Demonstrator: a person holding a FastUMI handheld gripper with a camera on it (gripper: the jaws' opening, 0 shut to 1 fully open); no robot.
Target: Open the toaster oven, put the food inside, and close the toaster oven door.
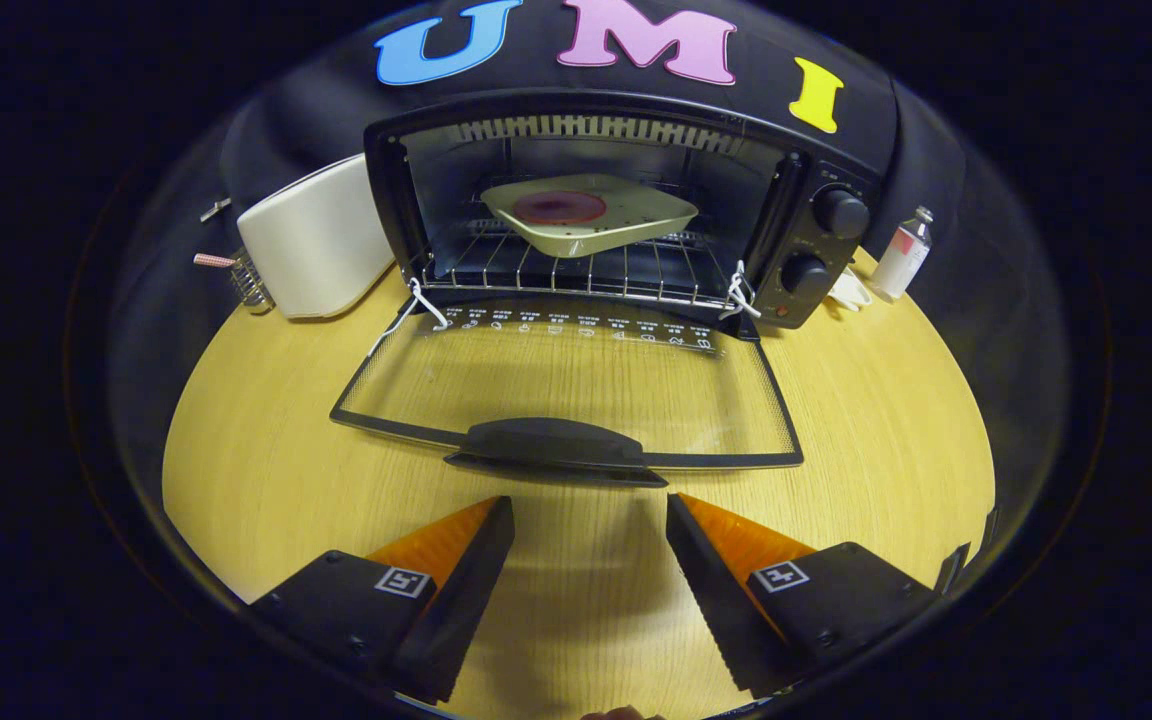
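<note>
A black toaster oven (816, 240) stands at the back of the wooden table. Its glass door (576, 385) lies folded down flat toward me, with the dark handle (551, 450) at its near edge. Inside, on the wire rack (556, 272), rests a pale square plate (626, 222) carrying a round dark red piece of food (559, 207). My gripper (590, 508) is open, with nothing between its fingers. The fingertips sit just short of the door handle, a little above the table.
A cream-coloured toaster (314, 240) stands left of the oven, with a small wire holder (248, 282) beside it. A small bottle (902, 254) with a white label and a white object (848, 290) sit right of the oven. The wooden table (266, 450) spreads on both sides of the door.
</note>
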